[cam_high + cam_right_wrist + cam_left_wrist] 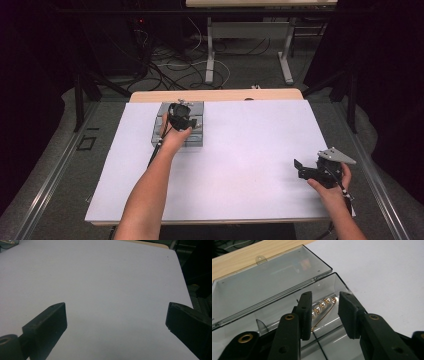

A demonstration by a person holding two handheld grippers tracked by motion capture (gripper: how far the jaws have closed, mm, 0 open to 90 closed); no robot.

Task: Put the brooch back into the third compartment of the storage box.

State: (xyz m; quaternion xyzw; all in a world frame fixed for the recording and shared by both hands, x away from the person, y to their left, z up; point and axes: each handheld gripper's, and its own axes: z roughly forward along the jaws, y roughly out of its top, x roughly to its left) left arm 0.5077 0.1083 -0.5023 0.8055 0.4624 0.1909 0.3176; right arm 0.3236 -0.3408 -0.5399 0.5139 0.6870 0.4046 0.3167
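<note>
A pearl pin (322, 305) is seen lying in the open clear box (274, 290), its long axis running diagonally away from the left gripper (324, 312). That gripper's jaws are held apart above it, nothing clamped. The right gripper (116, 322) is held wide open over the table (112, 277).

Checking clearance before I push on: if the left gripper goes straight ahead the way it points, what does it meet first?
Most likely the pearl bracelet lying in the open clear box; it lies between the parted jaws of the left gripper, though depth is hard to judge.
</note>
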